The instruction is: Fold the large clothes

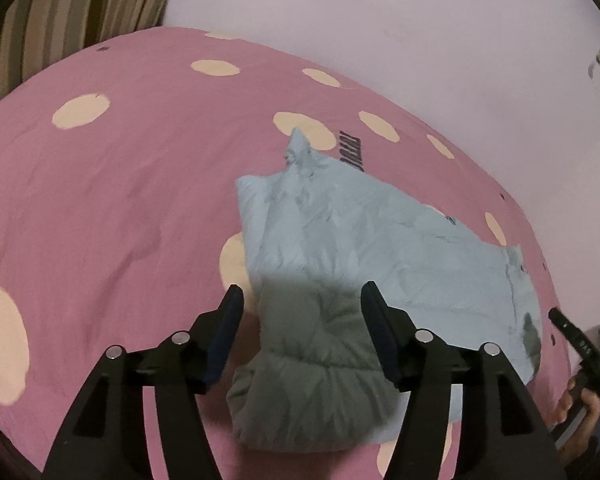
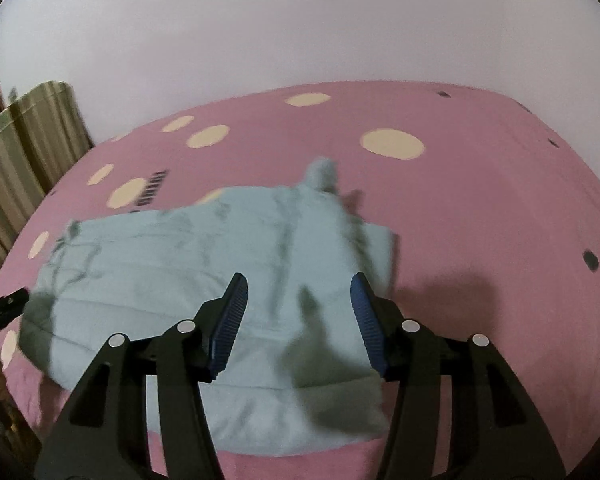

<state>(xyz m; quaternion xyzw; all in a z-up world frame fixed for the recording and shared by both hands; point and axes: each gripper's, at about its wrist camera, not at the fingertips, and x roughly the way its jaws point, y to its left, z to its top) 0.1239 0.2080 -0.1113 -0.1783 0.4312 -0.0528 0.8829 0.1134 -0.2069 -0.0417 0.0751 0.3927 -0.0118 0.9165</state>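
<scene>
A pale blue padded jacket (image 1: 364,236) lies folded on the pink bed cover with cream dots (image 1: 120,184). My left gripper (image 1: 302,294) hangs open just above the jacket's near left end, where the gathered hem sits in shadow, and nothing is between its pads. In the right wrist view the same jacket (image 2: 204,252) spreads leftward, and my right gripper (image 2: 300,284) is open over its near right part, pads apart and clear of the fabric. The right gripper's tip (image 1: 560,322) and the hand holding it show at the left view's right edge.
A striped curtain (image 2: 24,148) hangs at the bed's far left corner, and a plain pale wall (image 2: 300,32) stands behind the bed. Bare pink cover (image 2: 500,240) stretches to the right of the jacket. The left gripper's tip (image 2: 4,306) shows at the left edge.
</scene>
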